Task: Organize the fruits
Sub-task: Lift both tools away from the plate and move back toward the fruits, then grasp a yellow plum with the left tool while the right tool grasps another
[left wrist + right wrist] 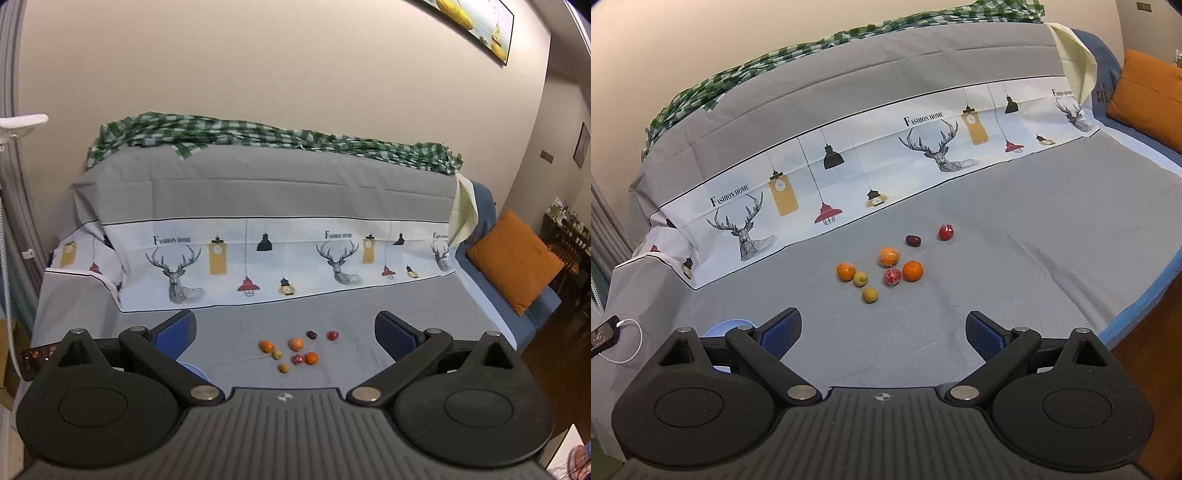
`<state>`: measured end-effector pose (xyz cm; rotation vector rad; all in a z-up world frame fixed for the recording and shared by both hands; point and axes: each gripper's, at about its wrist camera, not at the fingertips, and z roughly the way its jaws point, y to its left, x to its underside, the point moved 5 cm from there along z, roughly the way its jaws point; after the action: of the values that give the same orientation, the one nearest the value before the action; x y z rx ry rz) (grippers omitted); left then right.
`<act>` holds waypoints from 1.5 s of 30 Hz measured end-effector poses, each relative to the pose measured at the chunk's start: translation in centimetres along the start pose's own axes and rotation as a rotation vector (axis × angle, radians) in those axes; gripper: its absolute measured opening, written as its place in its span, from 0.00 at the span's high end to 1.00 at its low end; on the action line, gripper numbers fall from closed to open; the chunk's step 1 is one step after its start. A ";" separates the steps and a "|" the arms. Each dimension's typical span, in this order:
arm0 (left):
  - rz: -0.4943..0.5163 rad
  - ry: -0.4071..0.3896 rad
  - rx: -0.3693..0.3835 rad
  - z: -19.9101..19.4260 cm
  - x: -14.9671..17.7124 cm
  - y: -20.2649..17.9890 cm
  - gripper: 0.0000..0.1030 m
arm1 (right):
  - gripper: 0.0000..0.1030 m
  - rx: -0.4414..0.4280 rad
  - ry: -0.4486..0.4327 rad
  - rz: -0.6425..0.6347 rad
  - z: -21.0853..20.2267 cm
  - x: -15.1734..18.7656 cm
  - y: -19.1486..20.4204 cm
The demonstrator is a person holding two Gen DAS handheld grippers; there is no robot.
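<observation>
Both grippers' fingers (984,334) gape; sheet (997,192) reads "Fashion Home"

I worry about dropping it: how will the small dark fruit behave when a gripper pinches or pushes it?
The dark fruit looks oval and smooth, so it would probably roll or slip if nudged. It seems tiny against the wide-open right gripper, so likely light. The cloth-covered surface may slow rolling.

Fruits (882,264) clustered on grey sheet (1015,258) — fingers (984,334) apart

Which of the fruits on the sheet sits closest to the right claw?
The yellow-green fruit at the near tip of the cluster. The other yellow-green one and the wrapped red fruit lie just behind it.
</observation>
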<state>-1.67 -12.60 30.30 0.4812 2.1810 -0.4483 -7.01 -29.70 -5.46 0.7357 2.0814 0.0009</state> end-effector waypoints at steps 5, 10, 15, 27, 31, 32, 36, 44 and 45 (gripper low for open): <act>0.003 0.015 0.019 2.0 -0.4 -0.9 0.00 | 0.07 0.005 0.015 0.004 1.0 0.2 -0.4; 0.028 0.053 0.038 5.4 -0.4 -1.8 0.00 | 0.07 0.018 0.039 0.018 3.0 0.5 -0.6; 0.030 0.141 0.055 11.9 0.7 -0.1 0.00 | 0.05 0.018 0.048 0.041 6.9 1.1 -0.6; 0.023 0.374 -0.204 34.2 8.3 9.9 0.00 | 0.05 0.112 0.068 -0.035 23.8 3.0 1.6; 0.016 0.375 -0.233 39.9 10.8 12.3 0.00 | 0.05 0.134 0.091 -0.047 29.3 3.1 2.6; 0.016 0.391 -0.228 41.3 11.5 12.6 0.00 | 0.05 0.147 0.086 -0.065 30.3 3.2 2.8; 0.024 0.471 -0.242 46.5 14.0 13.3 0.00 | 0.05 0.193 0.082 -0.126 33.5 3.4 2.6; 0.081 0.483 -0.210 53.1 16.7 10.5 0.00 | 0.61 0.269 0.014 -0.214 32.2 3.5 1.8; 0.086 0.492 -0.196 54.1 17.2 9.6 0.00 | 0.61 0.309 0.012 -0.211 31.9 3.4 1.2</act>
<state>28.74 -26.70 -16.53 0.6220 2.6282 -0.0656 16.33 -35.52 -26.69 0.6932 2.1868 -0.4427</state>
